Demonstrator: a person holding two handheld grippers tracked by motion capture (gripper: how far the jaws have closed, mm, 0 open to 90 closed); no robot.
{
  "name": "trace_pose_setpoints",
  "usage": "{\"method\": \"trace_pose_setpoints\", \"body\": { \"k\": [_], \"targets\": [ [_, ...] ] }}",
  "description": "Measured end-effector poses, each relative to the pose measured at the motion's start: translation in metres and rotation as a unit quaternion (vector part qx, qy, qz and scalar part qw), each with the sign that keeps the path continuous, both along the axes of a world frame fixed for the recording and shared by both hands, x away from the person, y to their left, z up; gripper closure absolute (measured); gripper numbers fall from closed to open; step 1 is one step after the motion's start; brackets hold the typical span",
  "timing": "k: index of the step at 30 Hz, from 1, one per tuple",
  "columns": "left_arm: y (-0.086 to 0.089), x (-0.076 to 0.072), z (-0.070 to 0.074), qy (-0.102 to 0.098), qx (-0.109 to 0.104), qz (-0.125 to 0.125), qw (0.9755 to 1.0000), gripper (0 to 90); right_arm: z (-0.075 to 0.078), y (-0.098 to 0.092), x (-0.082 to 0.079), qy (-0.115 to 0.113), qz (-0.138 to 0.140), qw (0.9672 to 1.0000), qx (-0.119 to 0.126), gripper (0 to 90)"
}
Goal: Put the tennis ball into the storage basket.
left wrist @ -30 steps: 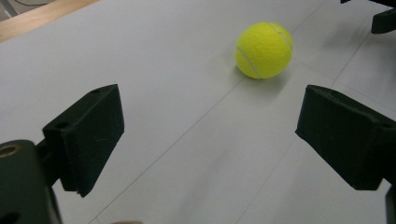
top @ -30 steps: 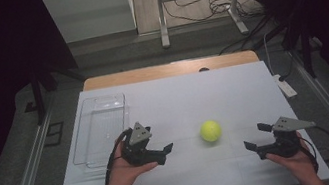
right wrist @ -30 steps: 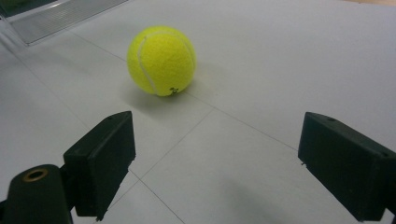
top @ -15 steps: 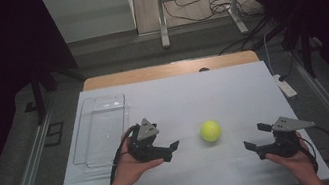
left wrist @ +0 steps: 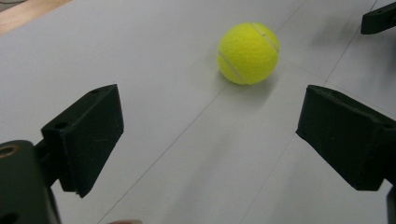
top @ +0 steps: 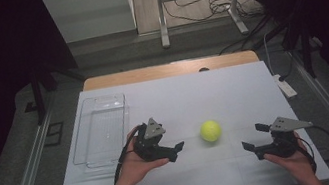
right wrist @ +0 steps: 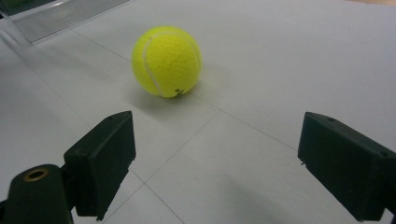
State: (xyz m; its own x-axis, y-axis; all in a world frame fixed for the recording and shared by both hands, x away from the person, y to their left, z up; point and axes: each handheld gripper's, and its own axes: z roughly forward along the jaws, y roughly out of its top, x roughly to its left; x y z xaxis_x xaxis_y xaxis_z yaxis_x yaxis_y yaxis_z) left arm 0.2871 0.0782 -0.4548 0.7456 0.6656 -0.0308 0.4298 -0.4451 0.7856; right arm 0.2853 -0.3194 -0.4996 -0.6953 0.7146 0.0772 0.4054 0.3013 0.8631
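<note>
left gripper jaws spread, facing tennis ball; seemingly hovering

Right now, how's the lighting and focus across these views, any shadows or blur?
High view: table brightly lit, surroundings dark. Left gripper view: tennis ball sharp, soft shadow beneath it, near jaws slightly blurred. Right gripper view: ball crisp with a faint shadow.

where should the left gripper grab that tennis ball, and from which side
Grip the tennis ball across its widest middle, one jaw on each side. It is round and sits free on the white table, so any direction works. The left gripper is open and already aimed at it from the ball's left, so a straight, low approach from there seems simplest.
</note>
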Motion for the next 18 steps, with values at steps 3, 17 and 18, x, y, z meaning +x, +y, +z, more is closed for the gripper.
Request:
{"method": "trace_pose_setpoints", "body": {
  "k": [3, 17, 18],
  "targets": [
    [0.001, 0.003, 0.0, 0.002, -0.002, 0.006, 1.0, 8.1, 0.001, 0.001, -0.001, 0.0, 0.006, 1.0, -0.001, 11.8],
    [-0.029, 0.019, 0.001, 0.006, 0.019, -0.02, 0.9996, 8.0, 0.0, 0.002, -0.001, 0.001, 0.011, 0.9999, 0.002, 11.9],
    [-0.029, 0.02, 0.0, 0.007, 0.016, -0.02, 0.9996, 8.0, 0.0, 0.002, -0.001, 0.001, 0.011, 0.9999, 0.002, 11.9]
  ]
}}
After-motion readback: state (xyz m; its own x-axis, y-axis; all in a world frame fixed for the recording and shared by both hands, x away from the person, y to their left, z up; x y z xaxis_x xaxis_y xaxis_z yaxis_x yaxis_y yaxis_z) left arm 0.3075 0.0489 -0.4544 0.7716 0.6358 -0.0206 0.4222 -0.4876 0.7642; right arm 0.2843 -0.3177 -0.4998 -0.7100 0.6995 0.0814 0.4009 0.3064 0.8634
